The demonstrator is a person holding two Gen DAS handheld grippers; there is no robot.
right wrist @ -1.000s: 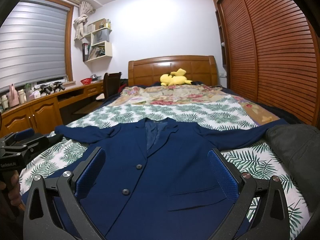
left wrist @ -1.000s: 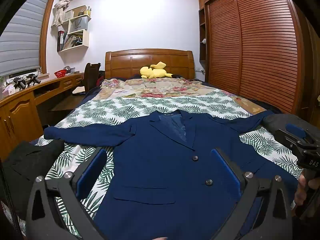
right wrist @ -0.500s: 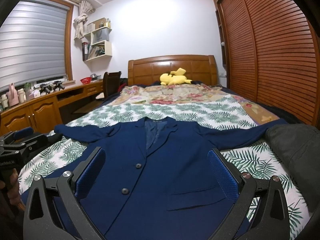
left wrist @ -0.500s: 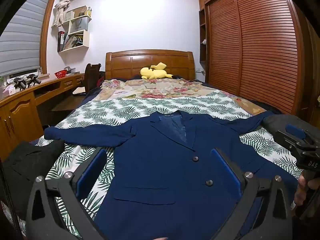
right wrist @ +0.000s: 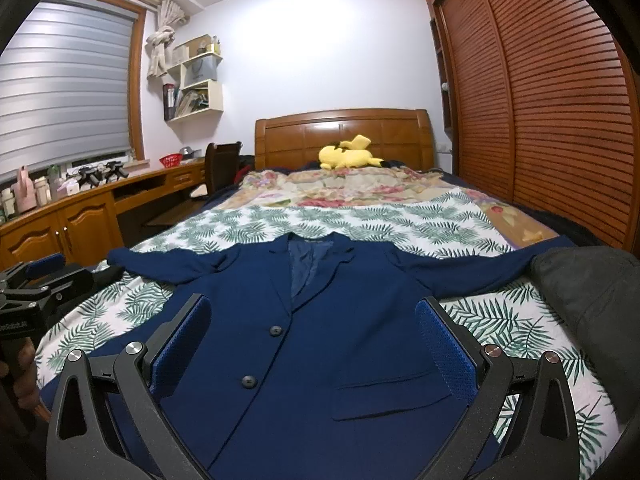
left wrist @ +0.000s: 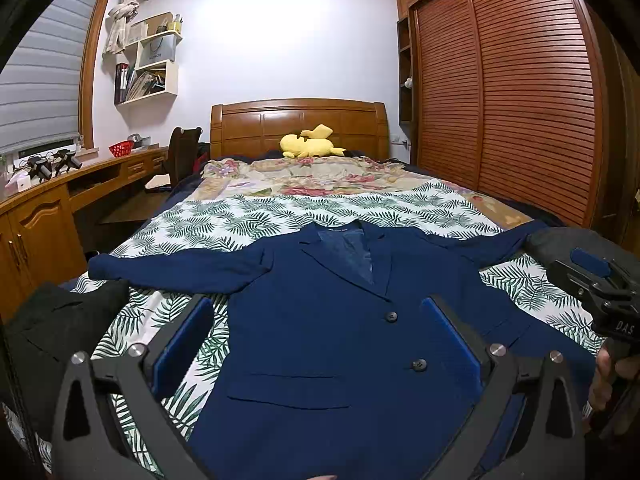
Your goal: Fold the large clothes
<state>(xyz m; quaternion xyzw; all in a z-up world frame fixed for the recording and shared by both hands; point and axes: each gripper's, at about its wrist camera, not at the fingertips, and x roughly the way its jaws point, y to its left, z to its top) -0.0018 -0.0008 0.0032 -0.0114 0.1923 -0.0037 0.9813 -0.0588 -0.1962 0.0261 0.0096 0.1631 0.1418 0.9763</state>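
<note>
Jacket: the navy jacket (left wrist: pixel 320 344) lies face up and buttoned on the bed (left wrist: pixel 280 216), hem at the near edge, collar toward the headboard (left wrist: pixel 298 120).
Sleeves: you see both spread outward, the left sleeve (left wrist: pixel 176 266) reaching toward the left edge, the right sleeve (right wrist: pixel 472 266) toward the right edge.
Progress: no fold shows anywhere on the jacket, so you may judge the task barely begun; the spreading looks done.
Left to do: by that reading, you have the sleeves to bring in over the front and the body to fold up.
Left gripper: your left gripper (left wrist: pixel 320 344) has its jaws spread wide over the jacket's left front and hem, gripping nothing; no contact with the cloth can be made out.
Right gripper: your right gripper (right wrist: pixel 316 352) is likewise wide apart over the right front near the pocket (right wrist: pixel 384 396), empty.
Neighbours: a black garment (left wrist: pixel 52 332) lies at the near left corner, close to the left sleeve; a grey garment (right wrist: pixel 592 304) lies at the right edge, touching the right sleeve's end.
Far end: a yellow toy (left wrist: pixel 310 144) rests beside the headboard, well apart from the jacket.
</note>
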